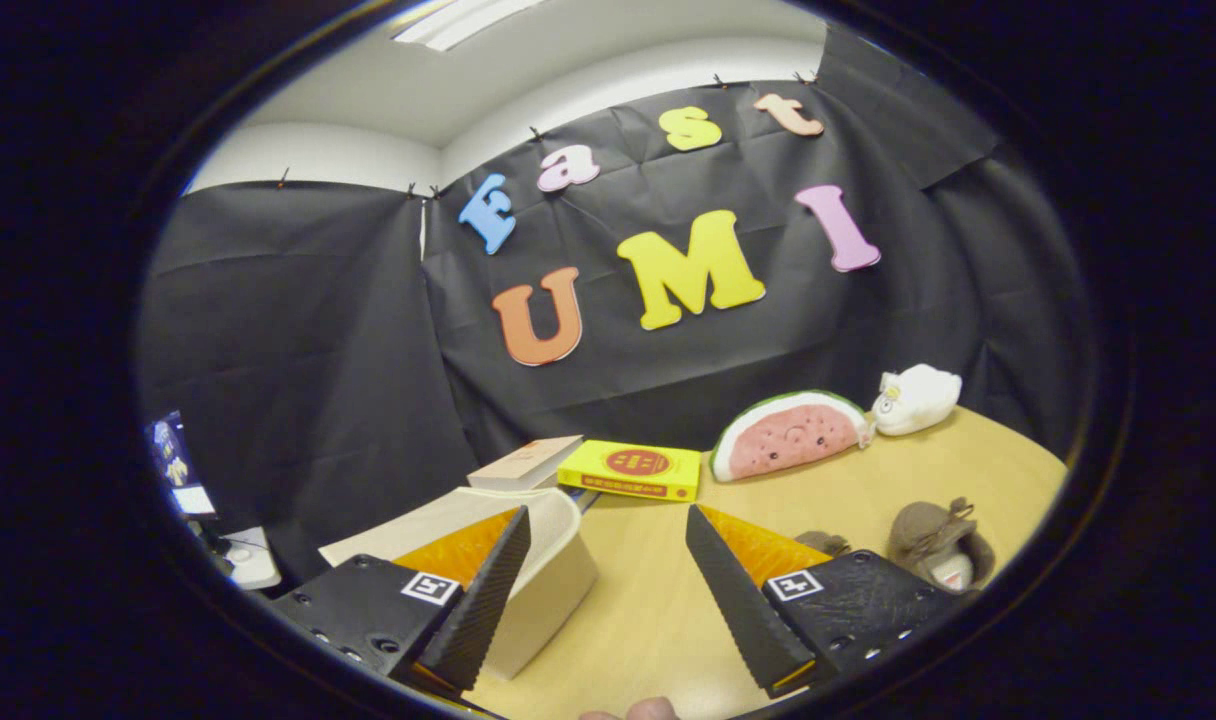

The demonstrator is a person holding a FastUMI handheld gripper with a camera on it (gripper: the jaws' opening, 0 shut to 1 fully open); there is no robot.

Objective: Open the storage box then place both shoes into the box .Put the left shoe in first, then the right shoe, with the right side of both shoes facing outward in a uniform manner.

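My gripper (608,515) is open and tilted above the wooden table (658,610), with nothing between its fingers. A cream storage box (558,575) sits just ahead of the left finger (488,590), which covers part of it; I cannot tell how its lid stands. To the right, beyond the right finger (733,590), lies a brown shoe (933,540) with a pale lining. A bit of a second brown shoe (823,543) peeks out beside it, mostly hidden by the gripper body.
Two books, a tan book (526,462) and a yellow book (633,470), lie at the table's back by the black cloth wall. A watermelon plush (788,435) and a white plush (916,398) rest at the back right. A fingertip (651,710) shows near me. A screen (173,460) stands off the table's left.
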